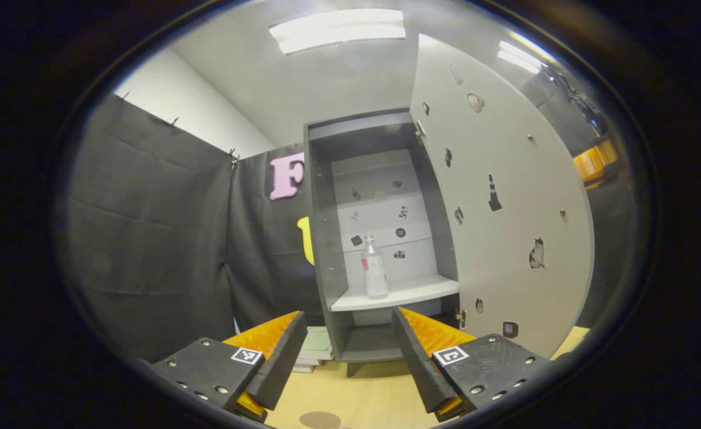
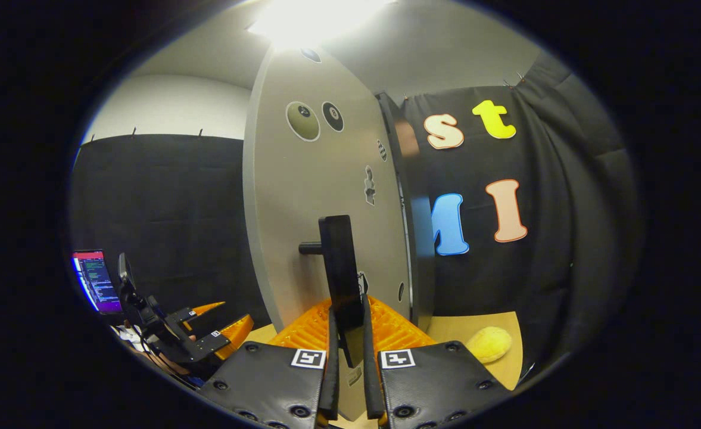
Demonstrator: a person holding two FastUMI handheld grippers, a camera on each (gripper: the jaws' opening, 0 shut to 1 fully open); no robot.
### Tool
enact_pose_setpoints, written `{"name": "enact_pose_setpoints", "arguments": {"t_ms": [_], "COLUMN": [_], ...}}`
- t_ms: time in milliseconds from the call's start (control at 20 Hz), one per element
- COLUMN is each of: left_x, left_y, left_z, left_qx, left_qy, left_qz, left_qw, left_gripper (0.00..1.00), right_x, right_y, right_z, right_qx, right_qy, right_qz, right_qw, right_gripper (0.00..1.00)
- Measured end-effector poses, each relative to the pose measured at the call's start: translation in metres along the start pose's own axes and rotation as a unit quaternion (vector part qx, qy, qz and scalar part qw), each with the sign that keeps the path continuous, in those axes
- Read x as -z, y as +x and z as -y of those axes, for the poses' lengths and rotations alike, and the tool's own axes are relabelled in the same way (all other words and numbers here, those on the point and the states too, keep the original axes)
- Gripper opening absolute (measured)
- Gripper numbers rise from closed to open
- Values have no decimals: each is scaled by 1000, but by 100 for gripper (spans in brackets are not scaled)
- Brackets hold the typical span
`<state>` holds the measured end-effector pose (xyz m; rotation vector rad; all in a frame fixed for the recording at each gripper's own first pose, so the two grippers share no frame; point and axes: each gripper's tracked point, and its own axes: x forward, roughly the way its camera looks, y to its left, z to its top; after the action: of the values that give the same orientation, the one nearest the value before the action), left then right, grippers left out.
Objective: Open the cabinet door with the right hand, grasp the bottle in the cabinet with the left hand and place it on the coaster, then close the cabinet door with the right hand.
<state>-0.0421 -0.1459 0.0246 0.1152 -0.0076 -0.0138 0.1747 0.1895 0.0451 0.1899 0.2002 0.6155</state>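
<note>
Door standing open, bottle waiting on its shelf.

The right tool [image 2: 350, 363] is gripping the door's handle [image 2: 341, 280], both fingers pressing its lower end, the door [image 2: 302, 196] rising just ahead of it. The left tool [image 1: 347, 357] is hanging wide, holding nothing, well short of the cabinet [image 1: 326, 238]; the bottle [image 1: 374, 268] is standing upright straight ahead, the coaster [image 1: 320, 420] lying on the worktop [image 1: 362, 393] just below the fingers.

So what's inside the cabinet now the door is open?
Inside the cabinet, one clear bottle stands upright on the pale shelf, against a back panel dotted with small stickers. The compartment under that shelf is dark; I can't tell what it holds.
</note>
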Motion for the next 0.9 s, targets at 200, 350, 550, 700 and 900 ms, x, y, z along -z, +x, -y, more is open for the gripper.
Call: {"name": "enact_pose_setpoints", "arguments": {"t_ms": [200, 350, 550, 700, 900], "left_x": [-11, -19, -31, -38, -42], "left_y": [11, 32, 63, 107, 168], "left_z": [7, 15, 25, 30, 22], "left_qx": [21, 43, 74, 90, 96], "left_qy": [10, -1, -22, -33, -55], "left_qz": [7, 5, 8, 13, 17], "left_qw": [1000, 999, 997, 995, 994], "left_gripper": [86, 87, 87, 87, 87], "right_x": [3, 5, 7, 7, 12], "right_y": [-8, -11, -15, -17, -22], "right_z": [-5, 23, 50, 82, 110], "right_qx": [-10, 53, 118, 184, 244], "right_qy": [15, 0, -8, -17, -15], "right_qz": [-7, -1, 5, 15, 23], "right_qw": [1000, 999, 993, 983, 969], "right_gripper": [19, 21, 57, 99, 98]}}
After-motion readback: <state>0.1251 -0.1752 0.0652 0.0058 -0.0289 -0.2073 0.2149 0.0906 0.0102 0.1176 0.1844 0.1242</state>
